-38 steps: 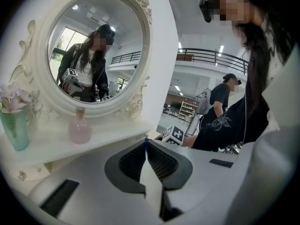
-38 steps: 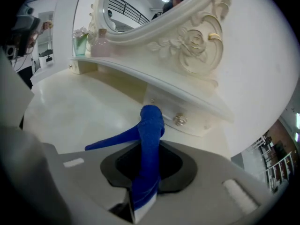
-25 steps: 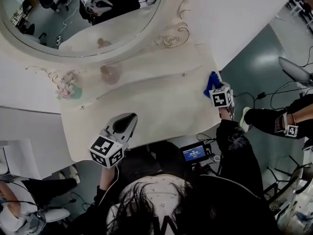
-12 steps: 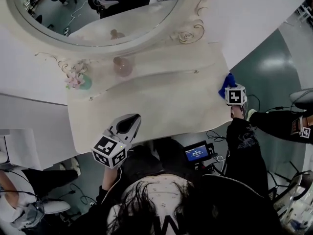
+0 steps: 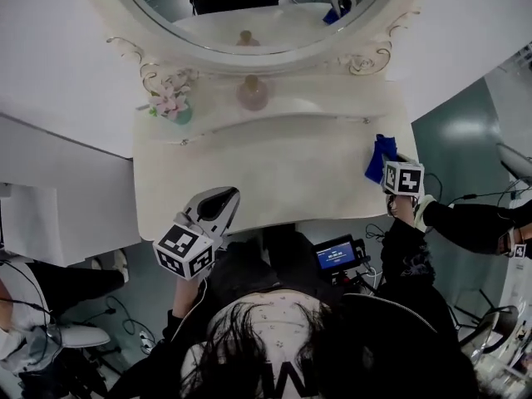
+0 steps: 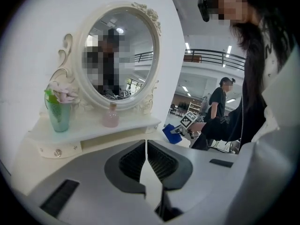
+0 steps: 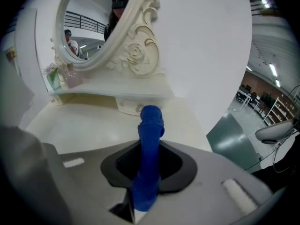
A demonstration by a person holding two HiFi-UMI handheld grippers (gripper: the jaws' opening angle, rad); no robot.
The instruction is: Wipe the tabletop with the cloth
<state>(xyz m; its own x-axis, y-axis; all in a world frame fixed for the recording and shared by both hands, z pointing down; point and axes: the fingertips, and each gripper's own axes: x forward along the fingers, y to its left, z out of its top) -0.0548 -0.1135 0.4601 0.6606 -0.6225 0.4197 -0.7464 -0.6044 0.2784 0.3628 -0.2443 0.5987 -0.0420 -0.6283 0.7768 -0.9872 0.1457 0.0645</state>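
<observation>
**Cloth pinched at the table's right edge, left gripper idle**

Cream dressing-table tabletop (image 5: 274, 173) fills the middle of the head view, under an oval mirror (image 5: 266, 7) with a carved frame. On the raised shelf (image 5: 316, 110) below the mirror, a green vase (image 5: 174, 108) of pale flowers stands at the left and a pink bottle (image 5: 253, 94) to its right, near the middle.

Only the head view shows both tools at once, and a small lit screen (image 5: 337, 258) below the table's front edge. The left gripper (image 5: 214, 206) is held off the front left of the tabletop, pointing toward the mirror, with its marker cube nearest the person. Its own view shows the two pads pressed together with nothing between them. That view alone also takes in a person (image 6: 219, 100) standing far back in the hall.

The right gripper (image 5: 387, 166) is at the tabletop's right edge, on an arm in a dark sleeve (image 5: 407, 256) that reaches up from below. The blue cloth (image 5: 381, 158) overlaps that edge. The right gripper view shows what the others do not: the cloth (image 7: 151, 121) is pinched between the pads as a narrow roll, and its bunched end sticks out past the fingertips over the tabletop's right side. Whether it touches the surface cannot be told.
</observation>
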